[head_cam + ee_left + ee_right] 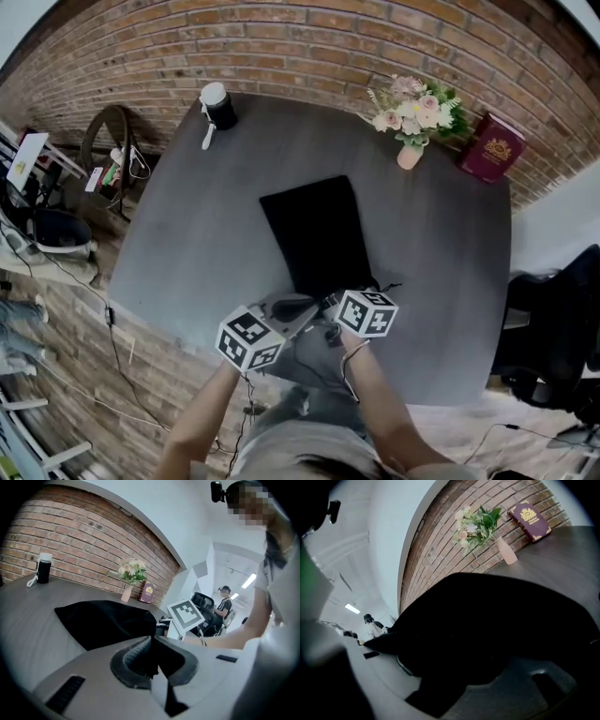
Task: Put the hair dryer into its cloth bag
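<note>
cloth bag (314, 234) flat on desk (187, 234), well short of flower vase (410, 155); L gripper (151, 639) clenched on bag hem, end away from vase; R gripper (333, 305) beside it, jaws half apart, grasping bulky black bag cloth; can't make out dryer

The cloth bag (314, 234) is black and rectangular. It lies flat on the grey surface, running from the near edge toward the middle. Its near end is lifted and bunched, with a fold pinched in the left claw (151, 641). Black material also fills the right claw (454, 660); whether it is cloth or dryer cannot be told.
</note>
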Available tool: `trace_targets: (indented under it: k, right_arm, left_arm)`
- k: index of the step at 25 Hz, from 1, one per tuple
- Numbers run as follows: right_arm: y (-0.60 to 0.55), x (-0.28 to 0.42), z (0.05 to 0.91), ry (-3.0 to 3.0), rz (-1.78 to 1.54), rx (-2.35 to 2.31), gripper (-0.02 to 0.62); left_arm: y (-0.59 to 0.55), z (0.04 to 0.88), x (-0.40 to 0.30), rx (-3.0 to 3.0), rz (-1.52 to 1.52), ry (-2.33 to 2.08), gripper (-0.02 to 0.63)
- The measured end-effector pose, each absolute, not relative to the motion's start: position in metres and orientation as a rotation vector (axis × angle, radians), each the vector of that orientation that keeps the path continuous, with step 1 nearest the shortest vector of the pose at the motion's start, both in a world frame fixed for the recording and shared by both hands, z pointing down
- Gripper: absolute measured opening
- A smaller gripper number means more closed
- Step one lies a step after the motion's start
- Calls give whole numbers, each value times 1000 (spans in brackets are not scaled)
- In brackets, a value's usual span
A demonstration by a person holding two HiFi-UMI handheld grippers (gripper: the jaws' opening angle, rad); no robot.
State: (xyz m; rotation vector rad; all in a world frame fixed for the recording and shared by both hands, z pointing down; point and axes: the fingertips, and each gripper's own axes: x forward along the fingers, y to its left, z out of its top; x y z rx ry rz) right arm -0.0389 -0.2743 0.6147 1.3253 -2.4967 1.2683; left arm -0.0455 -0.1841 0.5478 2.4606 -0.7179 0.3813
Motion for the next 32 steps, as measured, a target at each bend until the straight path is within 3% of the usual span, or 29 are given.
trace_targets:
  k: [12, 32]
  right_arm:
    - [-263, -31, 629, -2310, 1149, 1287, 233]
    - [-185, 65, 608, -2163, 1112, 1457, 224]
  left_arm:
    - [-185, 558, -56, 2414, 373, -758, 18]
    - [-167, 599, -38, 2390, 629, -669, 18]
